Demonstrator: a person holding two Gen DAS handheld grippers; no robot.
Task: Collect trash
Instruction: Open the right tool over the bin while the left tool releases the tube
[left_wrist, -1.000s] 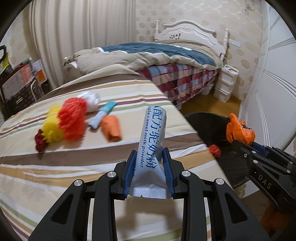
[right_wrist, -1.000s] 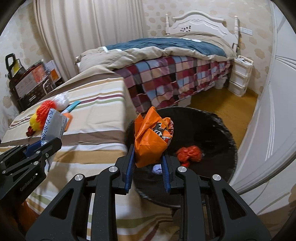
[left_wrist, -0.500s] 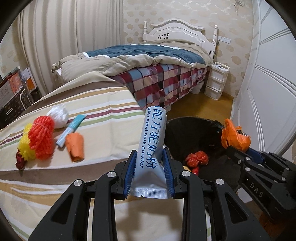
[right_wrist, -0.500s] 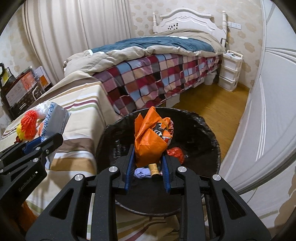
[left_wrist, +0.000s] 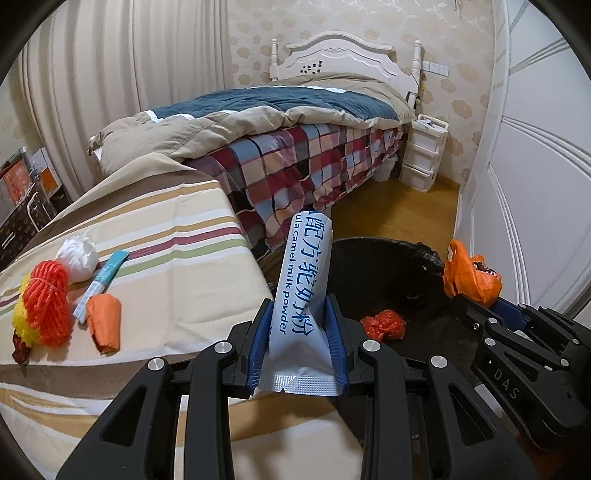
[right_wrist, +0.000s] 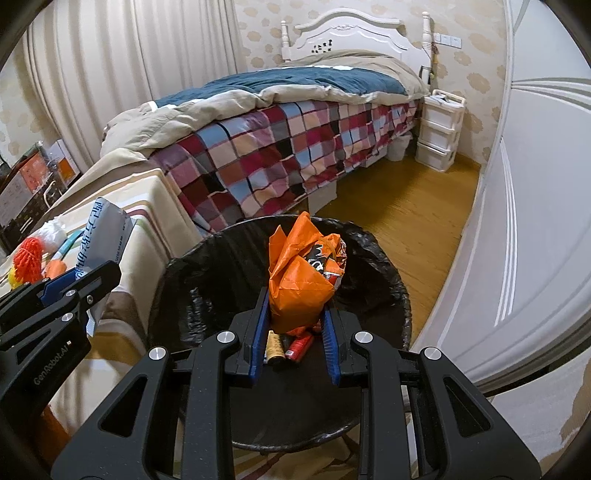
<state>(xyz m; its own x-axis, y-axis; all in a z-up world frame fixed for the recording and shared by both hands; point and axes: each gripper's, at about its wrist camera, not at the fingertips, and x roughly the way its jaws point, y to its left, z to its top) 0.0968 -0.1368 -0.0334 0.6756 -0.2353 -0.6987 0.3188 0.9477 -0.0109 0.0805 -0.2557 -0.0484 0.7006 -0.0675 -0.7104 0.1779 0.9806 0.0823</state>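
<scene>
Leftmost, clamped in left gripper (left_wrist: 300, 345): silver-and-blue foil milk-powder sachet (left_wrist: 301, 295), long axis upright, printed end up, short of black-lined round trash bin (right_wrist: 391, 280), over striped cloth's edge. Further right, pinched in right gripper (right_wrist: 293, 338): crumpled orange plastic bag (right_wrist: 299, 280), bunched upward, directly above bin, nearer for dropping.

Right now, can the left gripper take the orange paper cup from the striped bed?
Probably not yet. The left gripper is already shut on the milk powder sachet, so its jaws are full. The orange paper cup itself lies uncovered.
</scene>
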